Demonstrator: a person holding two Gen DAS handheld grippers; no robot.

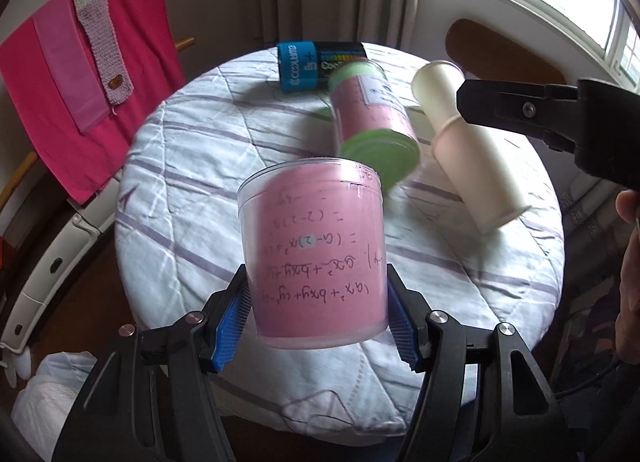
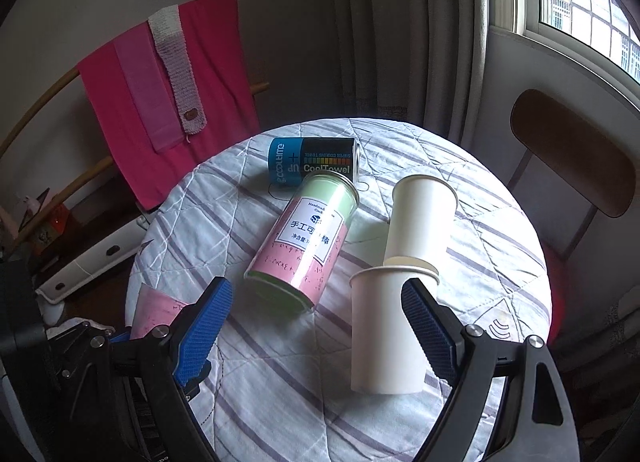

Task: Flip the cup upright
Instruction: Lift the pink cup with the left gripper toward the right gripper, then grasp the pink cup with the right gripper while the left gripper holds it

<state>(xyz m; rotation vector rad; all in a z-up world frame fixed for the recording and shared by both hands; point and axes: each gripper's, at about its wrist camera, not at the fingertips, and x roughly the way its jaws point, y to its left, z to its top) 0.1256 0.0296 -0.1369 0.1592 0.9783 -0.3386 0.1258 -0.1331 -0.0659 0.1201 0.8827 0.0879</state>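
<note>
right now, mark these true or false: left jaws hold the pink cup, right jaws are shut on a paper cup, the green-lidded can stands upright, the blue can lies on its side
1. The left gripper holds the pink-lined clear cup. True.
2. The right gripper is shut on a white paper cup. False: its jaws are open, and the cup lies on the quilted table cover by the right-hand finger.
3. The green-lidded can stands upright. False: it lies on its side.
4. The blue and black can lies on its side. True.
</note>
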